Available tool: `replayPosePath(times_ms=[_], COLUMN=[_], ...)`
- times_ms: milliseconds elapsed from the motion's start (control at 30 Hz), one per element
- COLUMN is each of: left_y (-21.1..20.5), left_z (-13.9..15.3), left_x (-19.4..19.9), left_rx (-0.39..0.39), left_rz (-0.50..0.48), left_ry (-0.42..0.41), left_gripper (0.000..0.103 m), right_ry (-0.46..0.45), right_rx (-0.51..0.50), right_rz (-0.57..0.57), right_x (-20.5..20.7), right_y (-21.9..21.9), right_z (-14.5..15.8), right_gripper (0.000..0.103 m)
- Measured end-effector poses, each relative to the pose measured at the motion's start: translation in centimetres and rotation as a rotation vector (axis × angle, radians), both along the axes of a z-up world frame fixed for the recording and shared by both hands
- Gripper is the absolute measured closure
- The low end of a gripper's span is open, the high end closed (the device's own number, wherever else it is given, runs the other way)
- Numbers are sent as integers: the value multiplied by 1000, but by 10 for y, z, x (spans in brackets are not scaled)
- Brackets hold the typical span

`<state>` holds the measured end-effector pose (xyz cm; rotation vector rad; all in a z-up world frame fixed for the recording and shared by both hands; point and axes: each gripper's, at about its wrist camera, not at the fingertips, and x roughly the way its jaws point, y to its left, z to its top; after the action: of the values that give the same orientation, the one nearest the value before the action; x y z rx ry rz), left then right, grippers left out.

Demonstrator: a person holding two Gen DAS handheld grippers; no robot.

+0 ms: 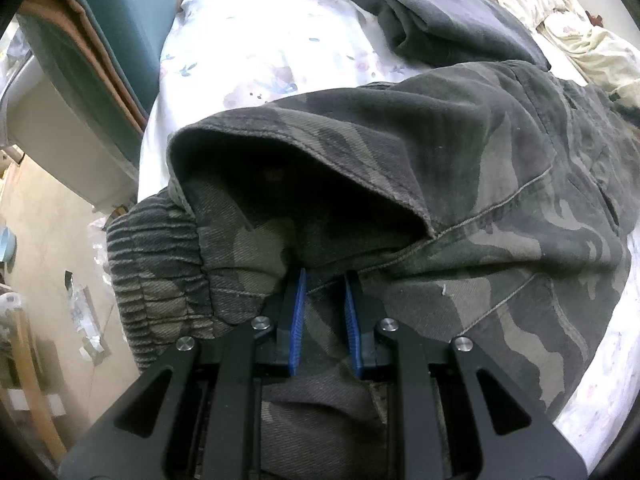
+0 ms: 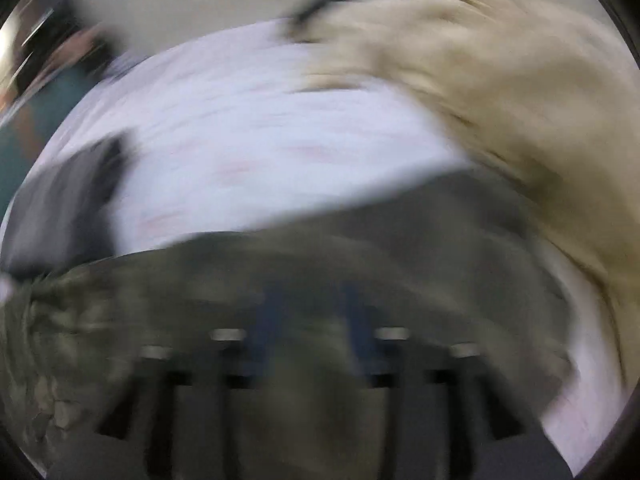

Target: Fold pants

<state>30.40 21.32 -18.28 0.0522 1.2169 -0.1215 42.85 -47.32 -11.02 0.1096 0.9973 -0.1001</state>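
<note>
Left view: your left gripper [image 1: 325,280] has its jaws pinching a fold of the pants [image 1: 460,208], which lie on the bed [image 1: 256,56], their length running away far right, cuff [image 1: 160,264] near left. Right view, badly blurred: your right gripper [image 2: 316,320] sits over the pants [image 2: 320,264]; I cannot tell whether its jaws grip cloth.

Camo pants on a flowery bed sheet

The pants [image 1: 460,184] are dark green, grey and black camo, the sheet [image 1: 260,36] is white with faint pink and blue flowers, with a charcoal garment [image 1: 440,20] and cream blanket [image 2: 500,80] nearby. Left tongs [image 1: 325,300] are black with blue pads.
</note>
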Motion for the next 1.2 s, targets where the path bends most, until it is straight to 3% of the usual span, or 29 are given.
replayPosePath(times_ms=[67,200,267,333,400,433,533,600,667,733,800,833,900,1033,1100,1200], left_y=[2,6,3,-1,-2,-3,-6,-7,-7,-7,-8,-8,-10,-9,-11,-15], left_z=[1,1,0,0,0,1,1,2,2,4,4,4,4,3,3,5], left_x=[5,19,22,23,22,21,18,14,13,12,11,10,9,13,13,11], left_rx=[-15,-48,-30,-7,-3,2,20,30,20,13,16,20,26,30,34,31], left_rz=[-8,15,24,32,50,59,75,78,80,74,69,66,61,59,57,59], left_ry=[35,126,146,155,157,153,130,115,115,124,122,121,119,115,114,116], left_gripper=[86,86,86,86,86,86,86,86,86,87,86,86,86,86,86,86], right_ry=[-15,-27,-27,31,43,12,-65,-107,-102,-58,68,119,195,32,-29,20], right_rx=[61,427,476,538,514,454,324,296,296,253,216,233,292,445,465,540], right_rz=[-185,-473,-504,-484,-449,-422,-368,-382,-416,-449,-515,-535,-585,-638,-658,-611], right_x=[-31,-79,-82,-68,-56,-55,-55,-68,-71,-81,-79,-78,-85,-113,-124,-117], right_y=[-82,-196,-211,-215,-207,-201,-188,-195,-208,-218,-224,-225,-229,-241,-244,-241], right_z=[6,-10,-19,-39,-43,-35,-1,28,39,29,-12,-28,-61,-50,-45,-67], right_gripper=[52,52,52,52,75,102,103,103,103,103,103,102,90,43,39,39])
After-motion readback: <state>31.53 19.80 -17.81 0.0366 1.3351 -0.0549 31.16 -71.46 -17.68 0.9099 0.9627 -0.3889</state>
